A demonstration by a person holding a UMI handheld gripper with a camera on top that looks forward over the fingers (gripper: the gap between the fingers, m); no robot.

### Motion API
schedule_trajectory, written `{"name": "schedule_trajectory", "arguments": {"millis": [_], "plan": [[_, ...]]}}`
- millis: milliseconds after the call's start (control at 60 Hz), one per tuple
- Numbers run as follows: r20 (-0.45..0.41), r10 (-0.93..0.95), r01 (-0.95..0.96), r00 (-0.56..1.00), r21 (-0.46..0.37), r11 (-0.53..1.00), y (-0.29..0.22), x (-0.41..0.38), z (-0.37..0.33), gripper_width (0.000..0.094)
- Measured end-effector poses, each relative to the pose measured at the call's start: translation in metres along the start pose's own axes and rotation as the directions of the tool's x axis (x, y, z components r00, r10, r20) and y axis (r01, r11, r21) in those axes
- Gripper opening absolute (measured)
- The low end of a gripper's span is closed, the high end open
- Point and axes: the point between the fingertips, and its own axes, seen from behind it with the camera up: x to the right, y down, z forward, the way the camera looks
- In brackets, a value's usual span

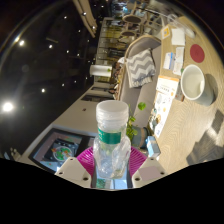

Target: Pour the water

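Bottle (110, 130): clear plastic, green label band, white cap; it stands upright between the fingers, rising from six o'clock toward the centre of the view.
Gripper (111, 166): clenched on the bottle; both pink pads (89, 160) press its lower body, one at seven o'clock and one at five o'clock.
Cap: apparently on, so water cannot leave the bottle as held.
Table (185, 125): pale surface at three to four o'clock, seen strongly tilted.
Bowl (192, 84): white, at two o'clock on the table, well beyond the bottle; a likely receiving vessel, though this is a judgement.
Red disc (197, 52): at one o'clock, beyond the bowl; identity unclear.
Patterned cushion (140, 66): zigzag cloth at twelve to one o'clock.
Risk 1: thin wall may buckle under pad pressure, forcing water out early once the cap is off.
Risk 2: grip sits low on the bottle; tipping could let the upper part swing or slip.
Risk 3: the bowl is far off; pouring before closing in would wet the table.
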Motion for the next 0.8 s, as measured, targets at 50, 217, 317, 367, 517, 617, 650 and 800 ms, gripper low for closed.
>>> {"name": "schedule_trajectory", "arguments": {"millis": [50, 217, 317, 367, 517, 617, 650, 800], "plan": [[0.027, 0.136, -0.136, 0.99, 0.009, 0.991, -0.022, 0.01, 0.005, 0.0399], [0.094, 0.503, -0.506, 0.859, 0.016, 0.862, -0.073, 0.044, 0.0, 0.04], [0.096, 0.586, -0.59, 0.805, 0.025, 0.807, -0.088, 0.073, 0.011, 0.04], [0.091, 0.618, -0.622, 0.781, 0.017, 0.783, -0.088, 0.075, -0.008, 0.0402], [0.023, 0.561, -0.561, 0.828, -0.008, 0.828, -0.076, 0.078, -0.012, 0.0399], [-0.074, 0.317, -0.32, 0.946, -0.039, 0.947, -0.075, 0.075, -0.015, 0.04], [-0.101, 0.197, -0.204, 0.975, -0.053, 0.978, -0.079, 0.073, -0.018, 0.04], [-0.204, -0.376, 0.366, 0.904, -0.086, 0.927, -0.138, 0.066, -0.007, 0.0404]]}}
